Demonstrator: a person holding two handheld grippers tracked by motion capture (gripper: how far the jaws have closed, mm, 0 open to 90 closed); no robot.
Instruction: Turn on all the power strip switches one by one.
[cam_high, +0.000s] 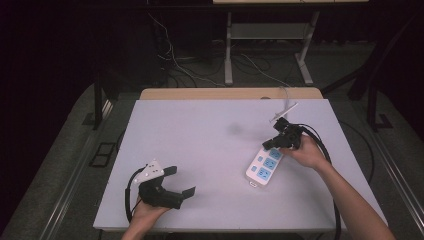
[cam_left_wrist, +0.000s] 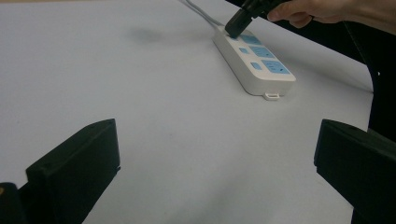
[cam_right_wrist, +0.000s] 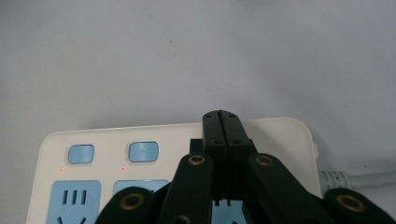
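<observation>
A white power strip (cam_high: 263, 165) with blue sockets and blue switch buttons lies at the right of the white table (cam_high: 200, 130), angled toward the far right. My right gripper (cam_high: 270, 145) is shut, nothing between its jaws, with its tips set down on the strip's far end. In the right gripper view its closed tips (cam_right_wrist: 221, 116) rest on the strip (cam_right_wrist: 140, 135), right of two blue buttons (cam_right_wrist: 143, 151). My left gripper (cam_high: 181, 181) rests open at the near left. In the left gripper view it (cam_left_wrist: 217, 140) faces the strip (cam_left_wrist: 254, 60) and the right gripper (cam_left_wrist: 235, 25).
The strip's white cord (cam_left_wrist: 201, 11) runs off the table's far side. Past the table's wooden back edge (cam_high: 230, 93) the floor holds loose cables and another desk's legs (cam_high: 228, 50). Bare tabletop spreads across the middle and left.
</observation>
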